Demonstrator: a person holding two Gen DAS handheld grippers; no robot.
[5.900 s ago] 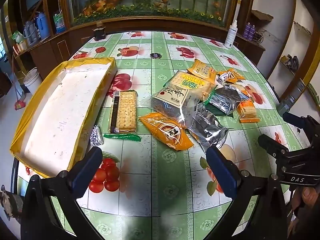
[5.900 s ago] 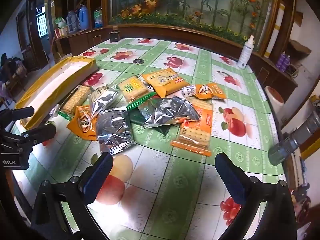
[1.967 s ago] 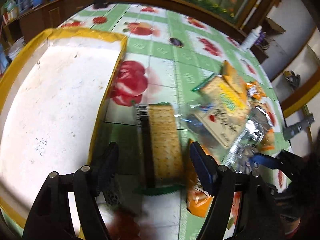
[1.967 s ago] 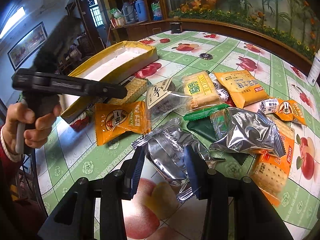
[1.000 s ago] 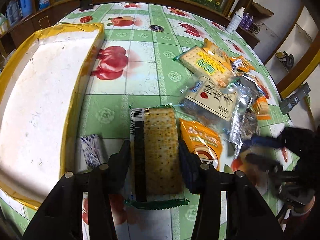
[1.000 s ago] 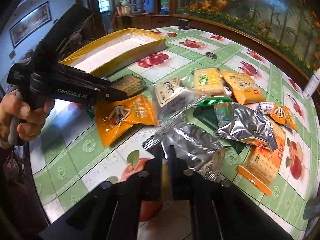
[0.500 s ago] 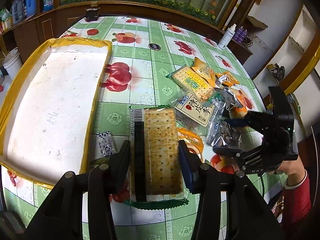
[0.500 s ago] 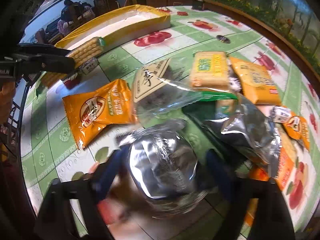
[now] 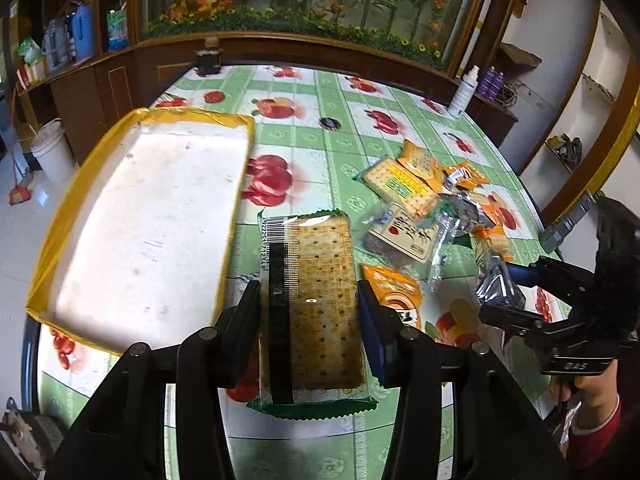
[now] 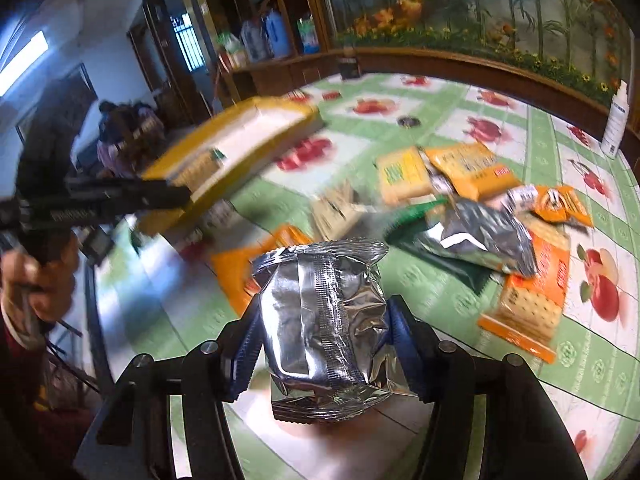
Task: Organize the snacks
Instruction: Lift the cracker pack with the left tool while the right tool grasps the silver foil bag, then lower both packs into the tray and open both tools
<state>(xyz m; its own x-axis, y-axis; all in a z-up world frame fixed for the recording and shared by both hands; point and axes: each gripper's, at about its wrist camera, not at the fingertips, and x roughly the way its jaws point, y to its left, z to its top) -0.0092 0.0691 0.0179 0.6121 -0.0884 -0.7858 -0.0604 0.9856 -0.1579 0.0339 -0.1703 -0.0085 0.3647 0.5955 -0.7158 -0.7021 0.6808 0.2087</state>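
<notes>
Here left tool (image 9: pixel 310 312) grips cracker pack (image 9: pixel 316 304); right tool's (image 10: pixel 324 344) closing jaws pinch silver bag (image 10: pixel 320 320).

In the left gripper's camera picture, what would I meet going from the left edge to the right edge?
White bucket → yellow-edged tray → cracker pack clamped in the left gripper → orange snack packet → silver packet in the right gripper.

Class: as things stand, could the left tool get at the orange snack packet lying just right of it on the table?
Probably not yet: the left tool is shut on a cracker pack. The orange snack packet lies uncovered, so the way is otherwise free.
</notes>
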